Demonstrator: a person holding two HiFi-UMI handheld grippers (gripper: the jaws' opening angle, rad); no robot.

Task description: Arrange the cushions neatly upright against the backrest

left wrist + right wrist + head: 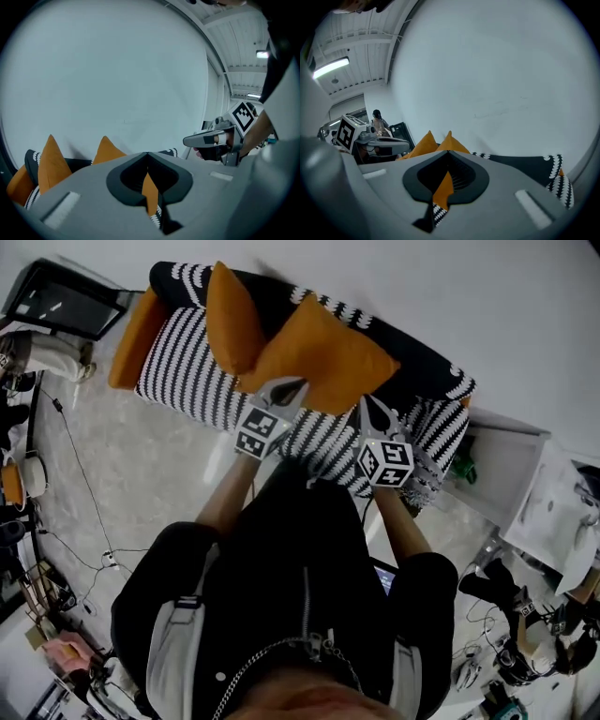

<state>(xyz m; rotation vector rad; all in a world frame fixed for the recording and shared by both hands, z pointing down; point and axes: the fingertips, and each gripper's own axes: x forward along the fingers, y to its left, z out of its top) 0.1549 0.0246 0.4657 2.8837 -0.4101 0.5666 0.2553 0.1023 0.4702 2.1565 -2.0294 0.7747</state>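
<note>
The left cushion [230,320] stands on edge against the backrest [417,351], one corner pointing up. The right cushion [323,357] leans tilted, long axis along the backrest. The left gripper [289,390] and right gripper [372,412] have their jaws closed together, gripping nothing.

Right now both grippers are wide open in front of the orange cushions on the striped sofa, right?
No, both are shut: each gripper view shows the left gripper and right gripper with jaws together. They do face the orange cushions on the striped sofa.

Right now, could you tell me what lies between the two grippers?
The head view shows the nearer orange cushion and striped sofa seat between the left gripper and right gripper.
</note>
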